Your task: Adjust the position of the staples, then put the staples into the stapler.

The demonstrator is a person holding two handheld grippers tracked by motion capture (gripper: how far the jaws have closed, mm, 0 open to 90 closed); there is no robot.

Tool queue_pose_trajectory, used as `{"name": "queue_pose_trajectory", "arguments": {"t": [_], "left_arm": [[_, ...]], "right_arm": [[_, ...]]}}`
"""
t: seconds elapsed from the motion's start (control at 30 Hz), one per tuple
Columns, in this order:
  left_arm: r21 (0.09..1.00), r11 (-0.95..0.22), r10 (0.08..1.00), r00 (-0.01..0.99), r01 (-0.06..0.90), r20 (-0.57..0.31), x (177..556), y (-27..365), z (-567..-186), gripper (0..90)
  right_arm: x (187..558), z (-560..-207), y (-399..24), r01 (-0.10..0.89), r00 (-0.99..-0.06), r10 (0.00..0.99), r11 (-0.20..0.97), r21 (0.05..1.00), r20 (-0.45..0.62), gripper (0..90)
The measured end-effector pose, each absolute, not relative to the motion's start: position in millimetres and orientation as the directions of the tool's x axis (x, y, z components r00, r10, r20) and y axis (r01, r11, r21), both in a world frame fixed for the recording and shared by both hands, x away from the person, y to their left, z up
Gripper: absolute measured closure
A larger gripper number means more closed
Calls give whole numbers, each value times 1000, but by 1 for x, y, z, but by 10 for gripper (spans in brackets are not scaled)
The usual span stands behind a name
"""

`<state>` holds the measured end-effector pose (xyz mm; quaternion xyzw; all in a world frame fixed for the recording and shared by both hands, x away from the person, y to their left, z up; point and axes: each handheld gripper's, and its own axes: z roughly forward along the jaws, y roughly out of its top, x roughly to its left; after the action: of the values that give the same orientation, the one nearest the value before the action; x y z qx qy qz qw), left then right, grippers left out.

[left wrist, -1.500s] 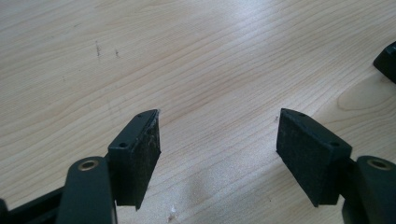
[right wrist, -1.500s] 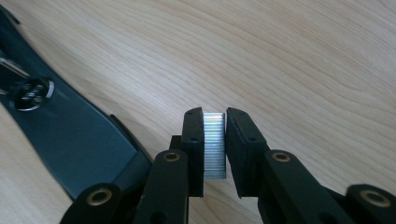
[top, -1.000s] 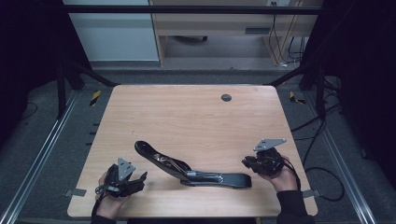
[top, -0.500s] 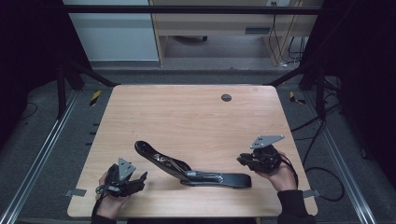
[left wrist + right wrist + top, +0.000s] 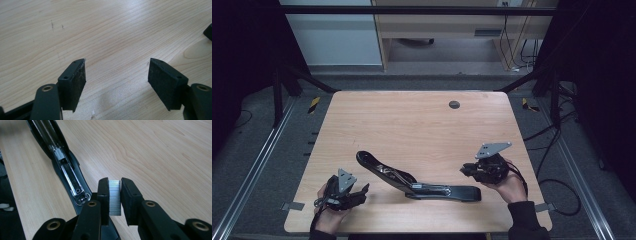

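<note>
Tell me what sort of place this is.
Probably a lab or office recording station: a bare wooden table framed by metal rails and dark curtains, cables trailing on grey carpet, and a desk behind it. An opened stapler lies on the table.

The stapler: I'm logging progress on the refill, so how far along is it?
Done: the stapler lies swung open on the table, its magazine channel exposed. In hand: the right gripper is shut on a strip of staples, held above the stapler's base end. Left: seating the strip and closing the stapler. The left gripper is open, holding nothing.
</note>
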<state>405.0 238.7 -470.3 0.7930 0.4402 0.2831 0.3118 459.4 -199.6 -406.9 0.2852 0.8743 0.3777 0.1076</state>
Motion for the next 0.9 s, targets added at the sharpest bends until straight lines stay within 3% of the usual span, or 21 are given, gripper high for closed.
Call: {"name": "queue_pose_trajectory", "arguments": {"t": [0.9], "left_arm": [[741,-413,876,454,529,165,406,239,-472,297]], "right_arm": [[476,-388,-168,310,-914,406,653,691,26,777]]}}
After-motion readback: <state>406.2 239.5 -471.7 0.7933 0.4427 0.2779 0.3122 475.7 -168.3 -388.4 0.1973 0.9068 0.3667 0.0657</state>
